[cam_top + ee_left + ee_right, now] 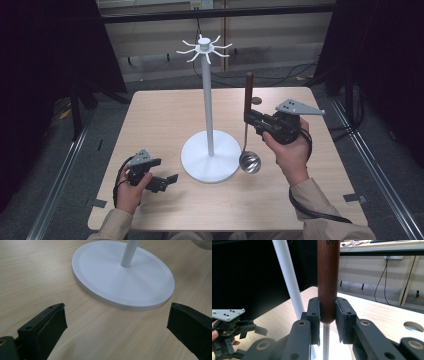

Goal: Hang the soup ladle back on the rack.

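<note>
Wooden ladle handle (328, 277) is clamped upright in the right gripper (248, 116) fingers, bowl (250, 162) hanging just right of the white stand (209, 100) base, near the bench (165, 110). Left gripper (170, 180) idles released, left of the base. Next: raise straight, keep ladle clear of the pole, then bring handle's end up to a hook on the crown (204, 48); hang-hole not visible, so check alignment.
</note>
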`<state>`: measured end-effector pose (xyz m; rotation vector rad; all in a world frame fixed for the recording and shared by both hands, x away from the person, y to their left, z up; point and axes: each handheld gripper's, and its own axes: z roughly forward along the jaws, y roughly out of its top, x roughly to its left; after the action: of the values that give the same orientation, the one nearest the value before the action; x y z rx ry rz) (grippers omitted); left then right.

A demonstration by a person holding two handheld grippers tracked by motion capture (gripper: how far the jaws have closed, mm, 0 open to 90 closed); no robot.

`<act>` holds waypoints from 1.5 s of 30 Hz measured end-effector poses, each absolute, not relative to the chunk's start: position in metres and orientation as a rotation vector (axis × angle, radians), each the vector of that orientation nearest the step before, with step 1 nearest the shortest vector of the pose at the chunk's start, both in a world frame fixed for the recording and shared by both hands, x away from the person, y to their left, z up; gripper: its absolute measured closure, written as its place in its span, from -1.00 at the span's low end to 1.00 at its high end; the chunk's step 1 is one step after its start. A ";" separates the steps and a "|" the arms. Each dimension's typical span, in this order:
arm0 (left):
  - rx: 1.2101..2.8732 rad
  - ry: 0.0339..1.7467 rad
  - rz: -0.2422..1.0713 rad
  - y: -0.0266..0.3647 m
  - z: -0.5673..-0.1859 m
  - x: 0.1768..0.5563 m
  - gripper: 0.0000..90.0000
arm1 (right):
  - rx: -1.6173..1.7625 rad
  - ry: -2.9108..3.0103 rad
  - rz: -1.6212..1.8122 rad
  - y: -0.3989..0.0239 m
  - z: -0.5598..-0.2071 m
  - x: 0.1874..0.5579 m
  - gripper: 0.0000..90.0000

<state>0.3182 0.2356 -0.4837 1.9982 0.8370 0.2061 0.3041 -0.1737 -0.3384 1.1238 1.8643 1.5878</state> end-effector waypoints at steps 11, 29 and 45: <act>1.990 0.833 0.196 0.235 -0.484 0.319 -0.96 | 1.094 1.872 1.613 -0.169 -0.323 0.303 0.66; 1.985 0.835 0.193 0.236 -0.483 0.319 -0.96 | 1.042 1.881 1.648 -0.162 -0.298 0.300 0.66; 1.975 0.840 0.192 0.236 -0.483 0.319 -0.96 | 0.985 1.881 1.675 -0.153 -0.278 0.297 0.66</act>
<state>0.3193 0.2361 -0.4833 1.9752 0.8404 0.1922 0.2970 -0.1527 -0.2784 0.9852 1.8806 1.6750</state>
